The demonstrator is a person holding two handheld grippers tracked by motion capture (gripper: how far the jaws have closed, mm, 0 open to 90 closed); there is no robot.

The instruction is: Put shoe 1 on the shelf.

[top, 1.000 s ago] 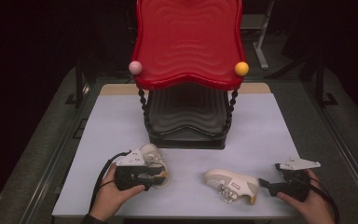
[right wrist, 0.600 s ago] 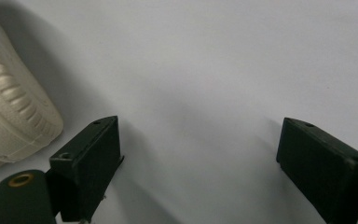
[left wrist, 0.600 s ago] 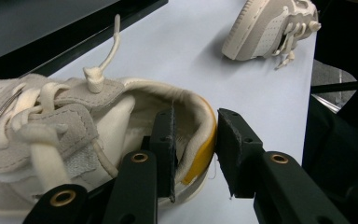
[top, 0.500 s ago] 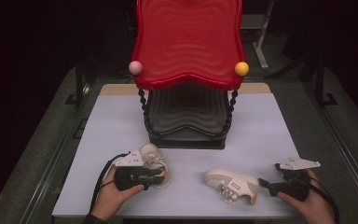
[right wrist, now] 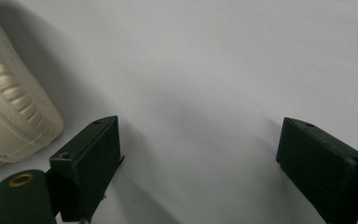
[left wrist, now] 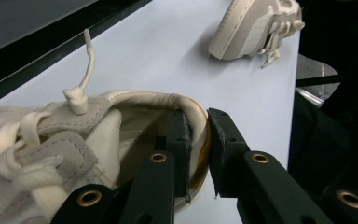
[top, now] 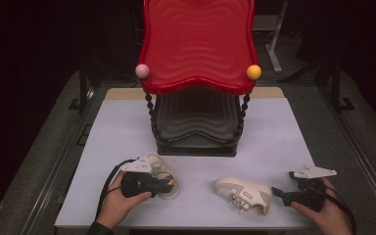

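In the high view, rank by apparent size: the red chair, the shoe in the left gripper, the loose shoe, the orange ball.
1. Red chair, by far the largest.
2. Loose shoe and the shoe in the left gripper: they look alike, and the gripper hides part of the held one, so no ranking.
3. Orange ball, smallest.

Two cream shoes lie in front of the red rack [top: 198, 46]: one shoe [top: 162, 176] at its front left, the other shoe [top: 242, 193] at its front right. One rack, with two tiers. Two balls on its upper tier's front corners: one pink ball [top: 142, 70], one orange ball [top: 254, 71]. Two grippers: left gripper [top: 169, 183], right gripper [top: 277, 193].
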